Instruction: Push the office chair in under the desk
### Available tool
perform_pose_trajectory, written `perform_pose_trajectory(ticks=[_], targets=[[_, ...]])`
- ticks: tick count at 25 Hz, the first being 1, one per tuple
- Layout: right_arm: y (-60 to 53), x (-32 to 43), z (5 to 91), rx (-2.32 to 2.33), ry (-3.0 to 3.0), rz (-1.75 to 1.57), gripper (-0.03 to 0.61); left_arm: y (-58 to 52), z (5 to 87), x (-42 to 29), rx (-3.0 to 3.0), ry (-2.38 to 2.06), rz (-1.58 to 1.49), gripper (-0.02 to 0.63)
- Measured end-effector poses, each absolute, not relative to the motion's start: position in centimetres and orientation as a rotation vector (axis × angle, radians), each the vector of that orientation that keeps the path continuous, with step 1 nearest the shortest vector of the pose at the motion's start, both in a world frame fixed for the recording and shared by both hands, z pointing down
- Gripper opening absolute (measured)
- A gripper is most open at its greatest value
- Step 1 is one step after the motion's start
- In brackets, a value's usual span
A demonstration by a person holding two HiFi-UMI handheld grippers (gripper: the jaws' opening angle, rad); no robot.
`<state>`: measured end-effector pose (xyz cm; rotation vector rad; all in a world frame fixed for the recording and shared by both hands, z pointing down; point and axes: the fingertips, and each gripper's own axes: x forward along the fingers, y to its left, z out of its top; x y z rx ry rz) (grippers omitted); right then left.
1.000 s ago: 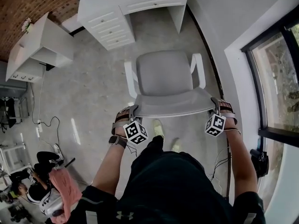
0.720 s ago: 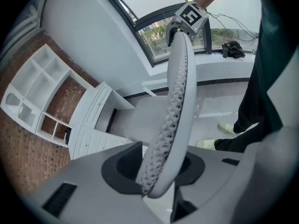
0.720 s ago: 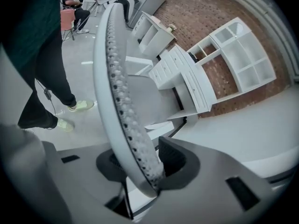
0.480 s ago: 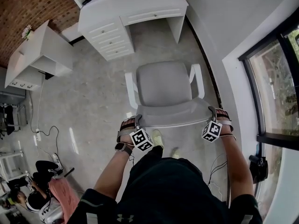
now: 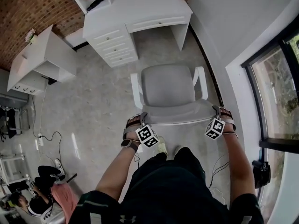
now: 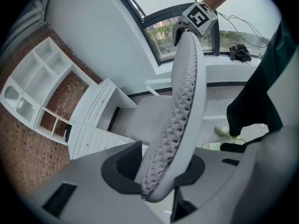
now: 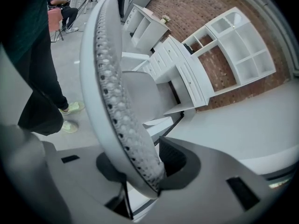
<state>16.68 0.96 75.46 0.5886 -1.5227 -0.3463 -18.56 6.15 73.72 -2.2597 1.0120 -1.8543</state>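
Note:
A grey office chair (image 5: 170, 85) with white armrests stands on the floor, facing the white desk (image 5: 140, 6) at the top of the head view. My left gripper (image 5: 142, 121) holds the left top corner of the backrest (image 5: 180, 114). My right gripper (image 5: 217, 111) holds the right corner. In the left gripper view the mesh backrest (image 6: 187, 87) runs between the jaws of the left gripper (image 6: 159, 171), pads pressed on it. The right gripper (image 7: 145, 167) clamps the backrest (image 7: 105, 78) the same way. Both pairs of jaws have just been closing onto the backrest.
A drawer unit (image 5: 114, 45) forms the desk's left side; the kneehole (image 5: 156, 34) lies right of it. Another white cabinet (image 5: 42, 55) stands at the left. A wall and window (image 5: 275, 92) run close along the right. A seated person (image 5: 28, 199) and cables (image 5: 46, 129) are lower left.
The person has stepped forward with the chair, and more of the desk now shows at the top. Both grippers stay on the backrest's top corners.

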Motion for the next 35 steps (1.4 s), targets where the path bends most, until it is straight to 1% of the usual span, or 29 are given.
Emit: perform_pose_trajectory(ticks=[12, 35], targets=[[-5.0, 15.5, 75.9, 0.599, -1.542, -0.326, 0.126, -0.2, 74.1, -19.8, -2.248, 1.050, -1.875, 0.129], [-21.9, 17.8, 75.9, 0.563, -1.579, -0.416, 0.132, -13.5, 74.2, -16.7, -2.241, 1.147, -1.917, 0.129]])
